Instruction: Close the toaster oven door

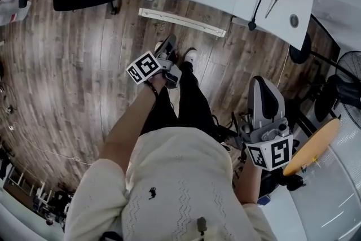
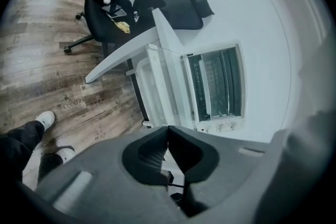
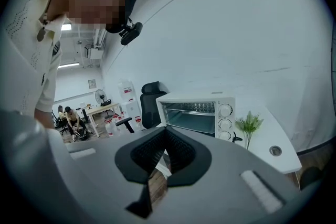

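The white toaster oven stands on the white surface, its glass door apparently folded open. Left tongs and right tongs, clenched on nothing, hang low and well apart from it, presumably awaiting the approach.

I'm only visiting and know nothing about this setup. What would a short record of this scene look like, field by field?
Setting: office with a wood-look floor
Person: standing, one gripper in each hand, both held low at the sides
Left gripper: jaws together, holding nothing
Right gripper: jaws together, holding nothing
Toaster oven: white, on the white desk, with three knobs on its right
Oven door: glass, looks shut; neither gripper touches it
Beside the oven: small green plant
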Demonstrator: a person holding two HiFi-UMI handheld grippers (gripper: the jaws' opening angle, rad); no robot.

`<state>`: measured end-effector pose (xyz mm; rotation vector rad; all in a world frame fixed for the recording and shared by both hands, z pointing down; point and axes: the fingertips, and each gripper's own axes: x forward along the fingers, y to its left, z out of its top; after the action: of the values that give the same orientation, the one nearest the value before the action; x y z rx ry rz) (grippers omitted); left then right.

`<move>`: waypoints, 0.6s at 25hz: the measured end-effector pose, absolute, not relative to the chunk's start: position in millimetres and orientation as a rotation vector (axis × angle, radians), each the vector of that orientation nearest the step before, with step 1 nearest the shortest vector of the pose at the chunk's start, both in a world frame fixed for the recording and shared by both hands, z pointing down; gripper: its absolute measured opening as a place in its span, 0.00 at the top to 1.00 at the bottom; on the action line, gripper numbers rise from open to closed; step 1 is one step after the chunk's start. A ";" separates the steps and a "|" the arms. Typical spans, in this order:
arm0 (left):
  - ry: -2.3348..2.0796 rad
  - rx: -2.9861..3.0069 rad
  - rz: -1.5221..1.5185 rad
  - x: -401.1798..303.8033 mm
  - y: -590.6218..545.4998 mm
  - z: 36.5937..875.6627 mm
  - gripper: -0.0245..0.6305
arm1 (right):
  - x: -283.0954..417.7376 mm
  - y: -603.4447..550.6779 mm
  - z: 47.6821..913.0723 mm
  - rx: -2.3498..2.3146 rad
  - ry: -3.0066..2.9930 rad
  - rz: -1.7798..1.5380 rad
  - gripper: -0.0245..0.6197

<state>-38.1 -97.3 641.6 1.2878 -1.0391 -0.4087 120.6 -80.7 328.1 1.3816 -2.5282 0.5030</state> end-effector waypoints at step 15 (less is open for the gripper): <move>-0.990 1.225 -0.625 -26.8 -126.1 676.2 0.84 | 126.1 -70.1 370.2 1.338 -2.474 0.586 0.95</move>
<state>-26.8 -126.1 676.2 1.2248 -0.9903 -0.6254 126.1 -70.1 370.2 1.3379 -2.4744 0.5861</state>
